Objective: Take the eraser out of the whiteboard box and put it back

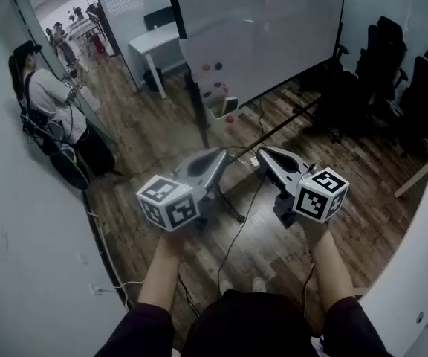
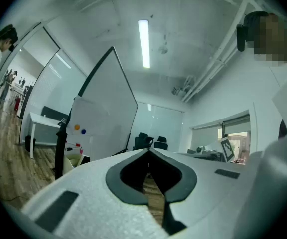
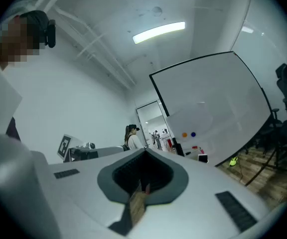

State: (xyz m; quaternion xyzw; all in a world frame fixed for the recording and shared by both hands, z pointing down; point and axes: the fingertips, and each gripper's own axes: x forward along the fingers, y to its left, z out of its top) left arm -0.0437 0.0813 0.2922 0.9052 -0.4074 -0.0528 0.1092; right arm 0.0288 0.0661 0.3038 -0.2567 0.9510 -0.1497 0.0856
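A whiteboard (image 1: 262, 32) on a stand faces me across the wooden floor. At its foot hangs a white box (image 1: 218, 110). A small dark block that looks like the eraser (image 1: 229, 104) rests at the box's right end. My left gripper (image 1: 222, 155) and right gripper (image 1: 261, 152) are held level side by side, well short of the board, both shut with nothing between the jaws. In the left gripper view the board (image 2: 106, 113) and box (image 2: 72, 162) lie left of the gripper (image 2: 148, 151). In the right gripper view the board (image 3: 211, 96) and box (image 3: 199, 157) lie right of the gripper (image 3: 144, 150).
A person (image 1: 50, 99) stands at the left by a glass wall. Black office chairs (image 1: 396, 73) line the right side. A white table (image 1: 153, 44) stands behind the board. Cables (image 1: 244, 214) run across the floor, and the board's stand legs (image 1: 288, 121) reach toward me.
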